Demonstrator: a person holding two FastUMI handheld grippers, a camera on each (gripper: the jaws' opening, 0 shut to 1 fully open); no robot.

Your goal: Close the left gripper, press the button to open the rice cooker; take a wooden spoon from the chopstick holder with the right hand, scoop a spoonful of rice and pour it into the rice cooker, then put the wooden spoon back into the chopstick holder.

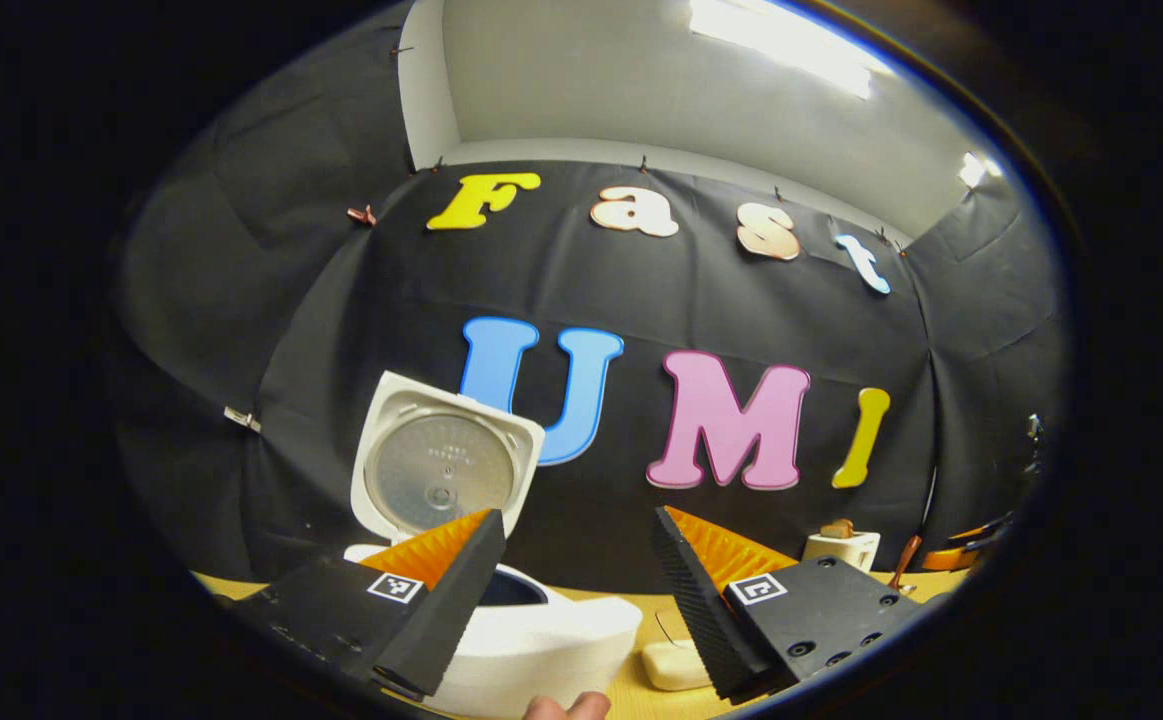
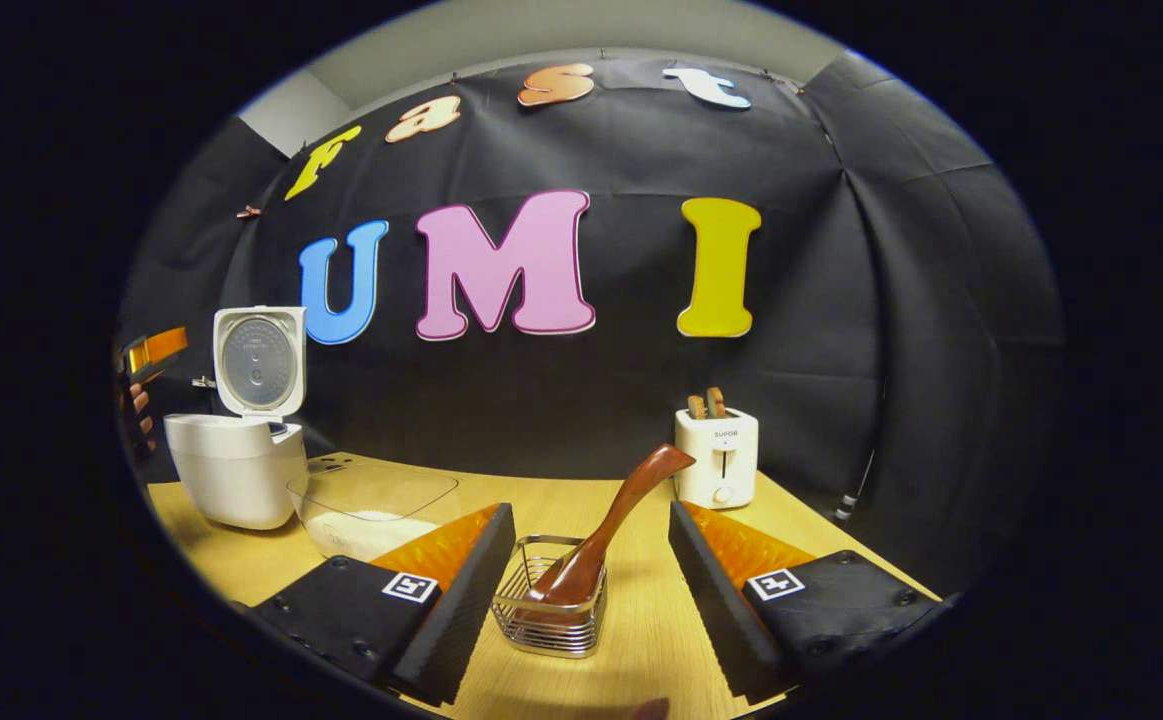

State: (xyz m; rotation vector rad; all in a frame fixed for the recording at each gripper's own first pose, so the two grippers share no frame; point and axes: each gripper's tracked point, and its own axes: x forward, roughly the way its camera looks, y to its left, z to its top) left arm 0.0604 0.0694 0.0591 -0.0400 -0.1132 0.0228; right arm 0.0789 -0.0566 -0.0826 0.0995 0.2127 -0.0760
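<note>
In the right gripper view, the right gripper sits nearest, its two fingers spread wide apart and holding nothing. Between the fingers, on the light wooden table, stands a small wire chopstick holder. A dark wooden spoon rests in it, bowl down, its handle leaning up and to the right. Just beyond the left finger is a clear glass bowl with white rice in the bottom. Left of the bowl and close beside it stands the white rice cooker, its lid raised upright so the round metal inner plate faces forward. Farther back on the right, a white toaster with two slices of bread in its slots stands against the black cloth wall. In the left gripper view, the left gripper also has its fingers wide apart and empty, hanging just in front of the open rice cooker, whose raised lid stands behind the left finger. A small pale object that I cannot identify lies on the table between the fingers.
</note>
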